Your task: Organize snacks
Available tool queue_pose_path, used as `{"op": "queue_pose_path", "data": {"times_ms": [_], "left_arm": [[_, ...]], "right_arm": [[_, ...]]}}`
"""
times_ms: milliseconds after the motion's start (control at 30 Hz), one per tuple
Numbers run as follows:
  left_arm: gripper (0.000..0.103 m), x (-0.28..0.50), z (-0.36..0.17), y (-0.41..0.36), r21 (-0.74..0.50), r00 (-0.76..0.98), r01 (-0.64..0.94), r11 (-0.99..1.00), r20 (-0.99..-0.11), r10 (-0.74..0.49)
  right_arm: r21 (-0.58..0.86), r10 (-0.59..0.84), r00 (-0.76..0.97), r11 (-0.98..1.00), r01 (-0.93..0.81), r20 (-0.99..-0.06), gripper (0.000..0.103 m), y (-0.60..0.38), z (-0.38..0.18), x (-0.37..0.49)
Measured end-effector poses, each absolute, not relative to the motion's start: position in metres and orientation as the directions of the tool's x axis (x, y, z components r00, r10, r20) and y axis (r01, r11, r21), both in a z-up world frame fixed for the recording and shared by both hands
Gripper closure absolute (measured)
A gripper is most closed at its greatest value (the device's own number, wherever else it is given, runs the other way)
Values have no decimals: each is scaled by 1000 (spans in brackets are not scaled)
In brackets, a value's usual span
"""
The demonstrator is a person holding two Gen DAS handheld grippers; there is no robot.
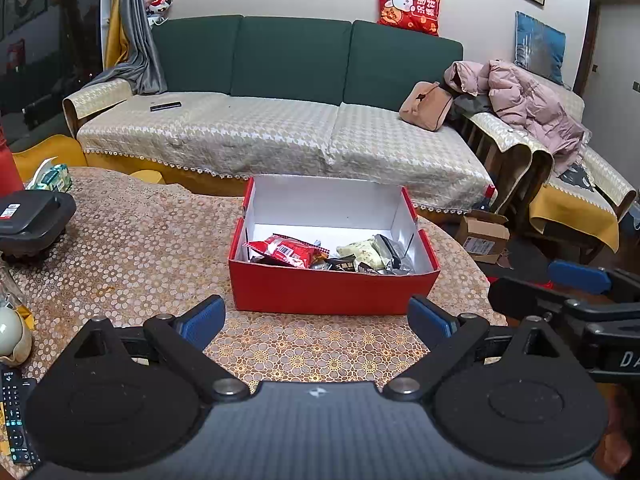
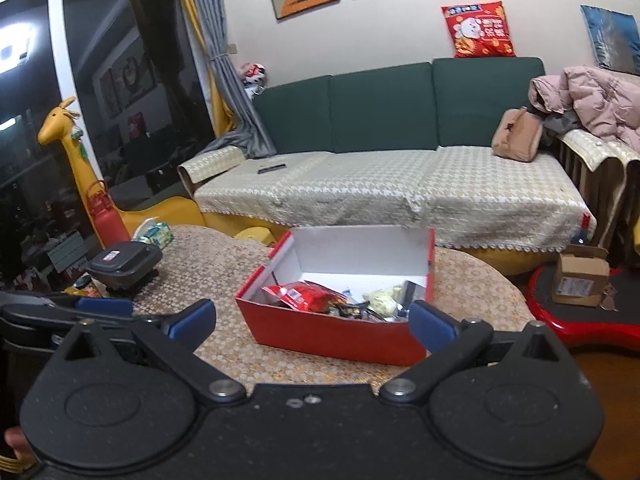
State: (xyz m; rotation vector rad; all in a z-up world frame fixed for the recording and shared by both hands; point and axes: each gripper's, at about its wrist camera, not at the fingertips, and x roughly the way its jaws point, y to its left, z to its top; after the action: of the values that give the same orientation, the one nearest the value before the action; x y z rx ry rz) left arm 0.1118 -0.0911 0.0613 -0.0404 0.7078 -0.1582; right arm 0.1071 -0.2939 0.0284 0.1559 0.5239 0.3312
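A red cardboard box (image 1: 332, 290) with a white inside stands open on the patterned table (image 1: 140, 248). In it lie a red snack packet (image 1: 290, 250), a pale green packet (image 1: 362, 254) and dark and silver packets (image 1: 394, 256). My left gripper (image 1: 316, 322) is open and empty, just in front of the box. My right gripper (image 2: 314, 324) is open and empty, in front of the box (image 2: 332, 334), which holds the red packet (image 2: 308, 296). The right gripper also shows at the right edge of the left wrist view (image 1: 568, 292).
A black device (image 1: 32, 216) and a green tissue pack (image 1: 52, 178) sit at the table's left. A remote (image 1: 16, 420) lies at the near left. Behind stands a green sofa (image 1: 304, 60). A small carton (image 2: 580, 280) sits on a red object to the right.
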Motion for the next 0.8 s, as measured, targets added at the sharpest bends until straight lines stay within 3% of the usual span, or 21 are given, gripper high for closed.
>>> {"op": "queue_pose_path", "data": {"times_ms": [800], "left_arm": [[5, 103, 60, -96, -102, 743, 144, 984, -646, -176]], "right_arm": [[235, 334, 806, 940, -247, -488, 0, -302, 24, 102]]}}
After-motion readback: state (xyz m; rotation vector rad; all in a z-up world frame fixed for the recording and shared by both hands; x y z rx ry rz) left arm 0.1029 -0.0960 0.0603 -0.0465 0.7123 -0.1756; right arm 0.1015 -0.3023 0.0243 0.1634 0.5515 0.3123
